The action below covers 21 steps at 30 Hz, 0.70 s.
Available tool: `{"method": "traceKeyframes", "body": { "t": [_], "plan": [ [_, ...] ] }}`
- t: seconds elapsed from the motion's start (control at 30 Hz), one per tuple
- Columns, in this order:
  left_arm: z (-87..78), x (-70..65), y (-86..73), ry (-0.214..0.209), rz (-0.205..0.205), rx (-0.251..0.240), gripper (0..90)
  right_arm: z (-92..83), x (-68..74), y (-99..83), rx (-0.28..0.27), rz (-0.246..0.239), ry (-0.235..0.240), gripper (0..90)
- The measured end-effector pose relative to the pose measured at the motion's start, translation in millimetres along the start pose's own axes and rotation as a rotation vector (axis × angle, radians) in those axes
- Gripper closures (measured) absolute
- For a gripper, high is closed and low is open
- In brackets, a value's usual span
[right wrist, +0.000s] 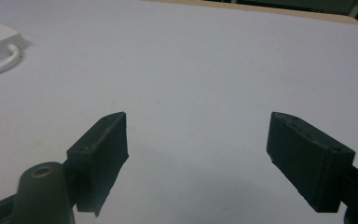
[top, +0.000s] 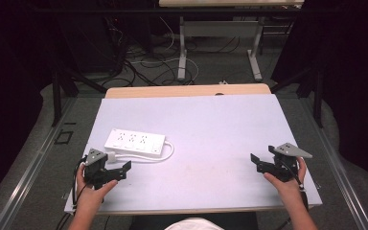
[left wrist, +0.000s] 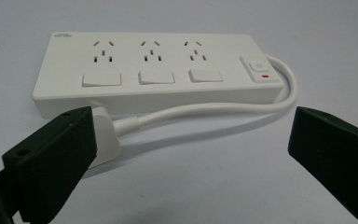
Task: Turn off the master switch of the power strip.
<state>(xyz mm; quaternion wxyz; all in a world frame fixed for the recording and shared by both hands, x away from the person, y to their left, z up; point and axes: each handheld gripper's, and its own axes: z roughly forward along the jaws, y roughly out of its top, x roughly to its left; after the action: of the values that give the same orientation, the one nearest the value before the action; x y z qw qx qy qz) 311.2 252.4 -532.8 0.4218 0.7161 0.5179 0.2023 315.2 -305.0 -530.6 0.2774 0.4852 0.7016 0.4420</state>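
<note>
1. The table (top: 230,143), covered in pale sheeting, is carrying one power strip (top: 134,142), which is lying flat toward its left side, well apart from the right gripper (top: 261,163).
2. The strip is showing three sockets, three white rocker switches and one master switch with a red mark at its end; I am counting one cable (left wrist: 223,108) looping from that end back along the near edge.
3. The cable is ending in one white plug (left wrist: 106,135), lying just beside the left gripper (left wrist: 191,140), whose jaws are standing spread wide, with one jaw passing in front of the plug, gripping nothing.
4. The right gripper is likewise gaping and empty.
5. Judging the step: the left gripper is lining up on the plug; centring it between the pads before closing should keep it from skidding.
</note>
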Motion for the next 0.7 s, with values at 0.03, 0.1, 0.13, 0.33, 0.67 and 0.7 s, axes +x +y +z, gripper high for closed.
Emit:
{"method": "traceKeyframes", "body": {
  "t": [0.03,0.1,0.13,0.33,0.67,0.7],
  "plan": [
    [0.3,0.0,-0.1,-0.003,-0.006,0.004,1.1,-0.7,-1.3,-1.3,-0.001,-0.012,-0.002,20.0],
    [-0.2,0.2,0.0,0.005,-0.006,0.011,1.1,-1.6,-1.5,-4.6,-0.006,-0.017,-0.005,20.1],
    [-0.5,-0.1,0.1,0.006,-0.009,0.01,1.1,-1.7,-2.5,-8.1,-0.001,-0.024,0.001,20.2],
    [-2.2,-2.6,3.0,0.008,0.017,-0.009,1.0,0.1,-2.3,-11.4,0.009,-0.045,-0.006,21.7],
    [-15.1,-0.7,2.0,0.023,0.013,-0.017,3.8,4.8,0.2,-9.1,0.018,-0.02,0.024,21.5],
    [-16.5,-0.5,2.2,0.026,0.005,-0.014,4.5,5.2,1.7,-9.0,0.019,-0.023,0.018,21.5]
  ]
}}
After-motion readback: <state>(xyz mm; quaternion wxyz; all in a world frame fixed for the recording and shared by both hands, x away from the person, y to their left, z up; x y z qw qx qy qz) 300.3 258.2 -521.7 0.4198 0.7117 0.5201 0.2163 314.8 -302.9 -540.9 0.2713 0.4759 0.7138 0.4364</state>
